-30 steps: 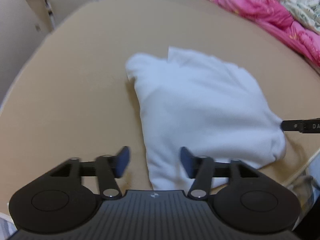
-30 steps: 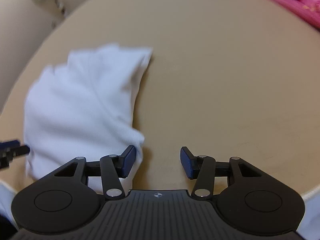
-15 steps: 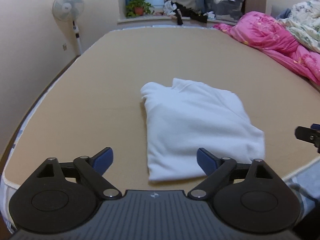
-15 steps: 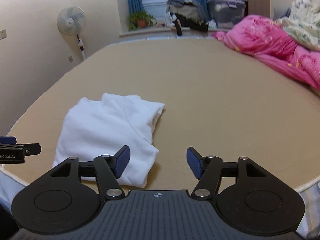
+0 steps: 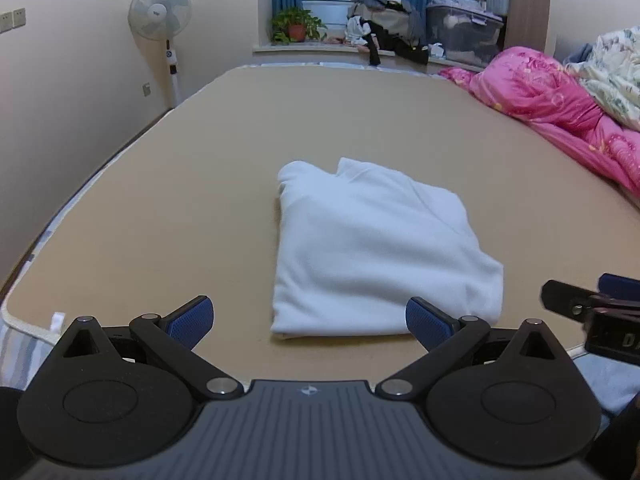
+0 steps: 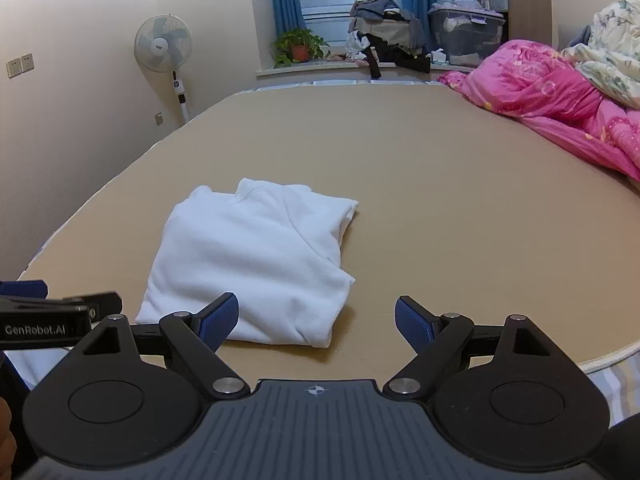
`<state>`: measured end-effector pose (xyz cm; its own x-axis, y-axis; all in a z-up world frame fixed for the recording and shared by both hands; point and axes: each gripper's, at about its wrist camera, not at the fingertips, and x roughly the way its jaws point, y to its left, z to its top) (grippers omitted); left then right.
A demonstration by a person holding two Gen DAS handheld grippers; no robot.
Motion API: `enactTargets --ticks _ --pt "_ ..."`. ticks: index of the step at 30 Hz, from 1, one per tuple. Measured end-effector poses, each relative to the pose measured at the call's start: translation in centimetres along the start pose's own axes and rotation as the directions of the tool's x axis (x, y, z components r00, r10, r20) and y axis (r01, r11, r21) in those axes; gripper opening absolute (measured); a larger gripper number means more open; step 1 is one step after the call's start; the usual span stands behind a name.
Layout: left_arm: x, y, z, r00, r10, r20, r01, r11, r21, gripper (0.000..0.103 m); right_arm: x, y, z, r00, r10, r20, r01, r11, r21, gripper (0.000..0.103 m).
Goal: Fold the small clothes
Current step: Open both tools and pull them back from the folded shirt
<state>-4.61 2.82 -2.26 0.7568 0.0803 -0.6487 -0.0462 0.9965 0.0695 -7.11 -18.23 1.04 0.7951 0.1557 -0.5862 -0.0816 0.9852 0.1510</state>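
A white garment (image 5: 380, 252) lies folded into a compact rectangle on the tan bed surface (image 5: 180, 200), near its front edge. It also shows in the right wrist view (image 6: 252, 264). My left gripper (image 5: 310, 318) is open and empty, held back just short of the garment's near edge. My right gripper (image 6: 316, 322) is open and empty, in front of the garment's near right corner. Neither gripper touches the cloth. Each gripper's side shows at the edge of the other's view.
A pink quilt (image 5: 560, 116) and a floral blanket (image 6: 608, 68) are piled at the right. A standing fan (image 5: 164, 32) is at the left wall. A sill at the back holds a plant (image 6: 298, 46), clothes and a storage box (image 5: 464, 36).
Both grippers have pulled back and up from the garment and opened wider. The garment lies folded and has not moved.
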Motion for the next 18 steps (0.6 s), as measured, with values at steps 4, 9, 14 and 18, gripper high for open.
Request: enactTargets --ticks 4,9,14,18 --pt "0.5 -0.1 0.0 1.0 -0.026 -0.012 0.026 1.0 -0.002 0.102 0.8 0.2 0.1 1.0 0.002 0.003 -0.002 1.0 -0.002 0.088" --pt "0.7 -0.2 0.1 0.999 -0.037 -0.002 0.037 0.999 0.002 0.103 1.4 0.7 0.1 1.0 0.006 0.002 -0.006 1.0 -0.02 0.088" --pt "1.0 -0.3 0.0 0.999 -0.038 -0.004 0.038 0.999 0.014 0.102 1.4 0.9 0.1 1.0 0.009 0.012 -0.009 0.999 -0.049 0.089" --pt "1.1 -0.2 0.1 0.999 -0.045 -0.001 0.045 0.999 0.017 0.103 1.4 1.1 0.1 1.0 0.018 0.01 -0.017 0.998 -0.06 0.089"
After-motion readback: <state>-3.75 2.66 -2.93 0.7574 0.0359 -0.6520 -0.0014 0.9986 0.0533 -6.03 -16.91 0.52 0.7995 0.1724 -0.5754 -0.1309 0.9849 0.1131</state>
